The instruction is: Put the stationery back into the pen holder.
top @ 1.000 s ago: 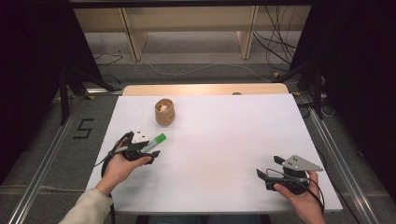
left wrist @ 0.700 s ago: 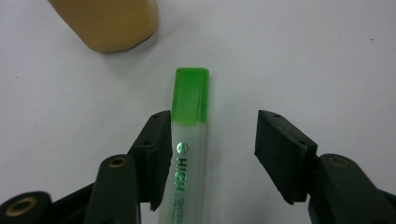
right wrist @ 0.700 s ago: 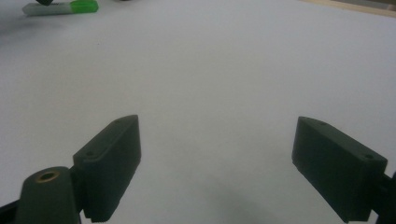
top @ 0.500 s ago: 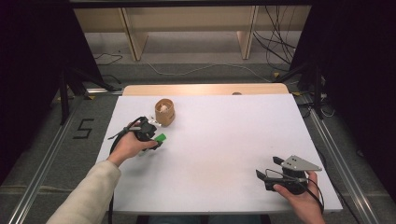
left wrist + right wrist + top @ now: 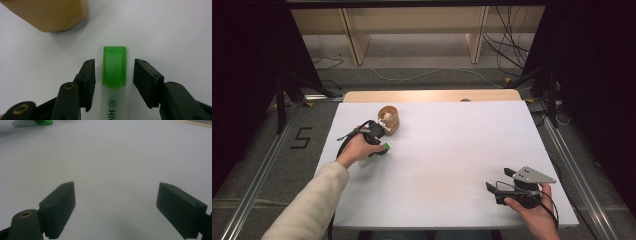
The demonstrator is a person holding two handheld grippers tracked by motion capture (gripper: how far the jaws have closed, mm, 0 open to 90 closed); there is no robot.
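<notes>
L hand-held gripper (image 5: 113, 82) is closing w/ jaws apart, not yet touching the highlighter (image 5: 114, 75) lying on the desk (image 5: 452, 150) just beside the cup (image 5: 388, 119), so an off-centre squeeze could be skidding it away.

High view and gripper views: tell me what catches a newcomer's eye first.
The green-capped highlighter lies on the white table between the left tongs, whose jaws have just been closing but do not yet touch it. A brown cup stands just beyond. The right tongs rest open at the near right corner.
</notes>
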